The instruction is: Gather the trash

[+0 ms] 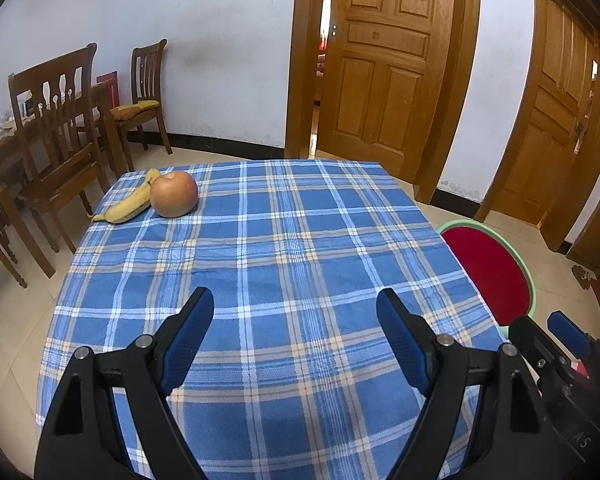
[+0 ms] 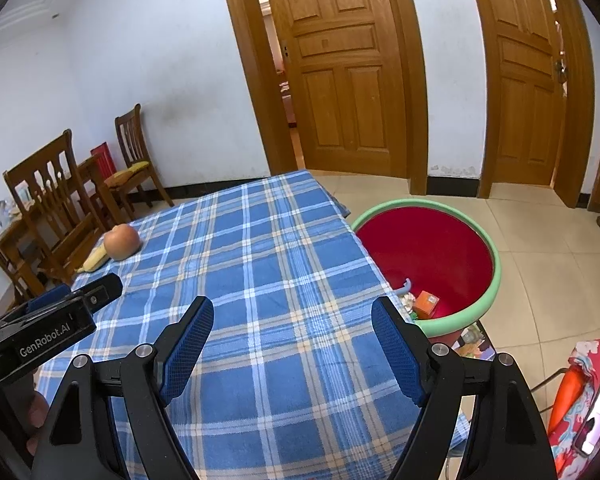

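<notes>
Looking along both grippers, we see a table draped in a blue plaid woven cloth (image 1: 284,240). Our left gripper (image 1: 295,312) hangs above the near part of the cloth, its black arms spread and its blue ribbed pads well apart, nothing between them. Our right gripper (image 2: 293,316) stands likewise wide, pads parted over the cloth near its right edge and holding nothing.

On the far left corner of the cloth lies a round orange-red apple (image 1: 174,194), its top showing a pale bitten notch. A yellow banana peel (image 1: 130,205) rests just beside it, touching its left side. Both are well apart from either gripper.

Beside the table's right edge, on the tiled floor, stands a round bin with a red interior and a pale green rim (image 2: 496,256). At its bottom we make out a small orange carton (image 2: 427,303) and some pale scraps too small to identify.

Brown wooden chairs (image 1: 56,120) stand to the left, and two panelled wooden doors (image 1: 388,68) lie beyond the table.
</notes>
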Available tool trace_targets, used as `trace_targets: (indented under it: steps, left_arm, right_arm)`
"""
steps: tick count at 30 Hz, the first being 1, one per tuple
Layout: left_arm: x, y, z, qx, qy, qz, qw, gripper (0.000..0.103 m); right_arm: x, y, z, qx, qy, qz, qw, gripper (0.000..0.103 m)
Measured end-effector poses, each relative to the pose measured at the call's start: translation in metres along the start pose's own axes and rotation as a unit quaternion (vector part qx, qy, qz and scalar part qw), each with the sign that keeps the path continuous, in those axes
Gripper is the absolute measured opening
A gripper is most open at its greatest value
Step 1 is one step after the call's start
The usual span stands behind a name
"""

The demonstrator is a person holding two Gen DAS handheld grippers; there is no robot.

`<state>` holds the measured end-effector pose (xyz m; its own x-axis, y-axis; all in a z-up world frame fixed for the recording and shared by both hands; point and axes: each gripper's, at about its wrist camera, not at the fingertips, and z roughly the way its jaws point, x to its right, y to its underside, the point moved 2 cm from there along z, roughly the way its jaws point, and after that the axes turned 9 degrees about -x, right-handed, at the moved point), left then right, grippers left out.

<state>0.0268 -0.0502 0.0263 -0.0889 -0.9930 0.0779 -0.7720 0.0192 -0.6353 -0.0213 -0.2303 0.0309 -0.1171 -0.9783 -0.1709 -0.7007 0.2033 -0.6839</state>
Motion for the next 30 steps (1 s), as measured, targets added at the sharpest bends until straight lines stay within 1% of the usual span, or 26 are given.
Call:
trace_targets:
  steps: [30]
  left_arm:
    - [-0.0064,0.0014,0.0014,-0.006,0.001,-0.007,1.0,0.083]
  right_arm:
    - [-0.0027,0.0023,0.0024,-0.003,-0.002,-0.002,1.0,0.082]
